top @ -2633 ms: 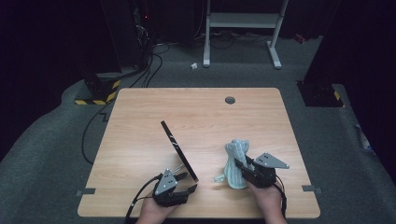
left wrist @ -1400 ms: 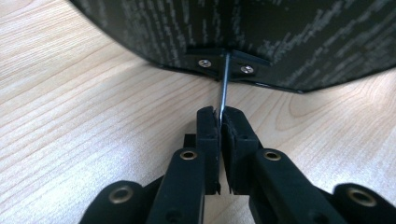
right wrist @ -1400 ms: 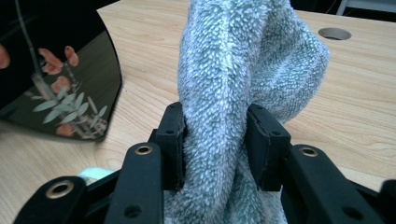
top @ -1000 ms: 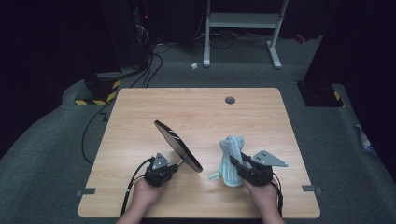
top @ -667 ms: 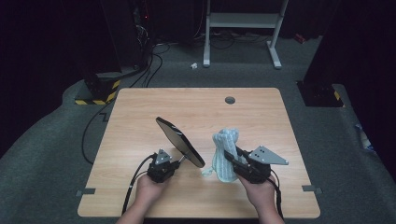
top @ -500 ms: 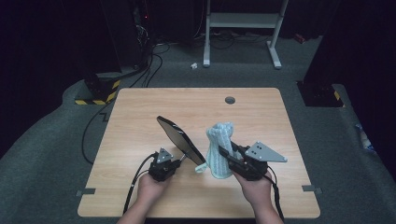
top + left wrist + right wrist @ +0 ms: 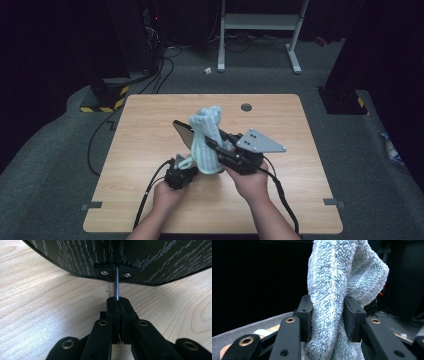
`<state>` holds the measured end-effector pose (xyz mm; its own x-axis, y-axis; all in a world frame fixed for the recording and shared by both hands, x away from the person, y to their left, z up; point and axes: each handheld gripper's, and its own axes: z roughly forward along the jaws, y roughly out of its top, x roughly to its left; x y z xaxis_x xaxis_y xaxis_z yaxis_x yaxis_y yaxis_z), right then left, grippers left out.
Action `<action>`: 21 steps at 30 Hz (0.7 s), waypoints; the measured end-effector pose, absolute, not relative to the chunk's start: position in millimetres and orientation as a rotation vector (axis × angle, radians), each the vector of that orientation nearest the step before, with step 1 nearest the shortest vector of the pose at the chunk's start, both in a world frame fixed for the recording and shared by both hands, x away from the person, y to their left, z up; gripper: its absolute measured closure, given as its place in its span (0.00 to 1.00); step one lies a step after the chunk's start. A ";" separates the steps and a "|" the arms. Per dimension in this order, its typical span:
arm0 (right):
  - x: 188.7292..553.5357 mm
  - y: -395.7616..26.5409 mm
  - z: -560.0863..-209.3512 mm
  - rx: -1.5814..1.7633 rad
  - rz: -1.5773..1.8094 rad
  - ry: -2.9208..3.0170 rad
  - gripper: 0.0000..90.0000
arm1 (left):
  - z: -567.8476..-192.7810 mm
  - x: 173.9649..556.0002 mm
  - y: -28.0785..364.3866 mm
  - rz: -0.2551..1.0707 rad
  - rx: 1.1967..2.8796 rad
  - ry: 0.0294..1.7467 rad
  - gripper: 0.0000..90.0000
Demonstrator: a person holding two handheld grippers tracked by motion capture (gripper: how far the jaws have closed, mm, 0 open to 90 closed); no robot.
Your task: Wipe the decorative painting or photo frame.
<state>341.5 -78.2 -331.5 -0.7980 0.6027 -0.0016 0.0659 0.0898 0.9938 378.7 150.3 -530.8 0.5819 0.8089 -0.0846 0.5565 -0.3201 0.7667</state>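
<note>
A: High view first: a dark room, grey carpet, and a pale wooden table [image 7: 150, 200] with 1 round grommet hole [image 7: 246, 106] near its far edge. The left gripper [image 7: 181, 172] holds a dark oval mirror [image 7: 183, 131] tilted up above the middle of the table. The right gripper [image 7: 220, 145] presses a pale blue cloth [image 7: 205, 140] against it.

B: What's the risk?

A: I'd judge that a hard wipe could twist the mirror, because it hangs on 1 thin point. The bunched cloth could also slip out sideways.

B: Left gripper view?

A: The jaws are fully closed on a thin metal pin [image 7: 117, 287], which runs up into a bracket [image 7: 116, 271] with 2 screws on the mirror's dark back [image 7: 155, 260]. The table lies beneath. The pin could pivot between the pads.

B: Right gripper view?

A: The jaws clamp the cloth [image 7: 329, 315], which bulges above and below them, with dark room behind.

B: And against 1 second ago?

A: Then the cloth was low, just beside the mirror and apart from it. Now the right gripper is higher and the cloth covers the mirror's face. The left gripper has barely shifted.
</note>
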 end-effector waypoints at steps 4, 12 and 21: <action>355.0 -49.3 -325.9 0.652 1.706 2.001 0.70 | -530.6 378.1 149.3 0.423 2.029 1.080 0.98; 365.3 -32.6 -339.1 0.656 1.569 2.027 0.73 | -530.6 376.2 146.7 0.453 2.045 1.071 0.98; 359.3 -39.4 -344.8 0.641 1.568 2.002 0.75 | -530.4 375.9 146.4 0.460 2.047 1.070 0.98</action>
